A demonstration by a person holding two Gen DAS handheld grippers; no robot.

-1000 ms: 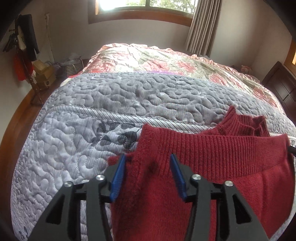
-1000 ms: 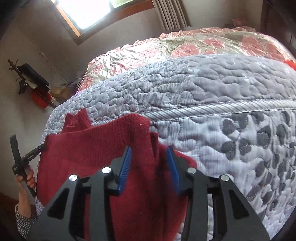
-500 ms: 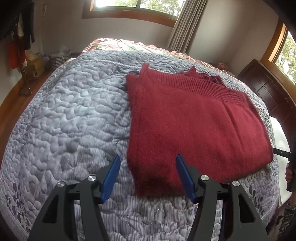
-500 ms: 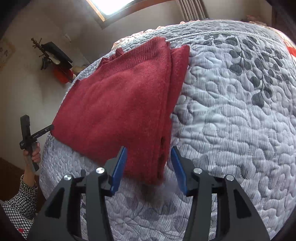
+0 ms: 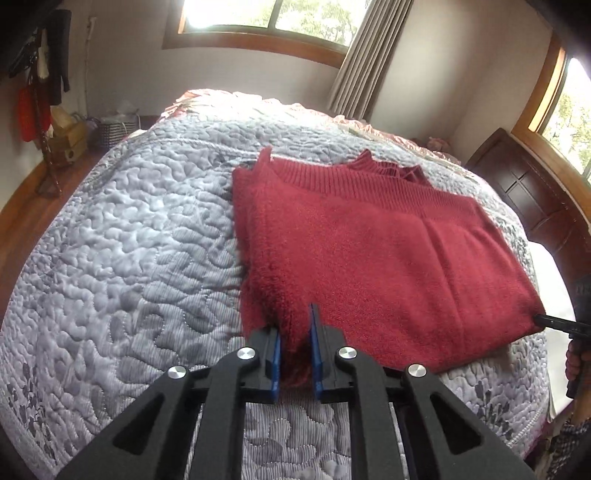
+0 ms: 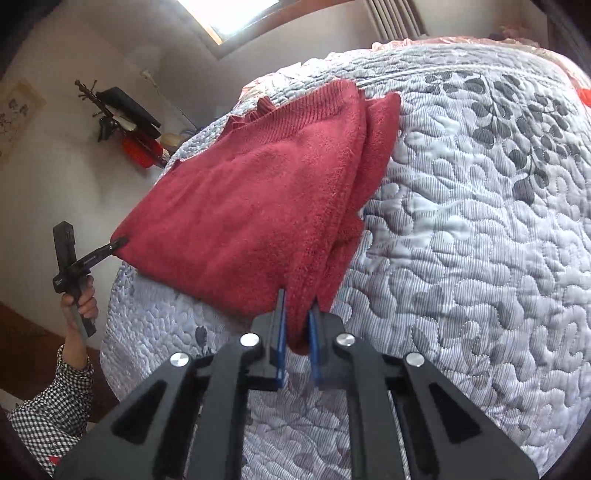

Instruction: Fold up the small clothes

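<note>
So both tools are clamped down on the same garment here. The left tool (image 5: 294, 345) has its blue pads pulled in narrow with the near-left corner of the red sweater (image 5: 369, 258) pinched between them, and the right tool (image 6: 297, 325) is doing the same thing on the opposite near corner, pads close together with a thick bunch of red knit squeezed in the gap. The red sweater (image 6: 251, 206) is lying folded on the bed, on top of a grey quilted bedspread (image 5: 129, 258), ribbed hem and collar at the far end, fuzzy body toward the cameras. In the right wrist view you can see the layers stacked along its right edge, so it's folded over at least once. Count-wise: one sweater, two tools, one on each near corner. From the left wrist view the tip of the other tool (image 5: 554, 325) pokes in at the sweater's far right corner, and from the right wrist view the left one (image 6: 88, 258) shows at the left corner with a hand (image 6: 79, 306) gripping its handle and a checked sleeve (image 6: 55, 402) below it. Room stuff: one pink floral cover (image 5: 229, 99) at the far end of the bed, a wood-framed window (image 5: 266, 22) with a curtain (image 5: 365, 55) beside it, and a coat rack (image 6: 110, 110) by the wall.
</note>
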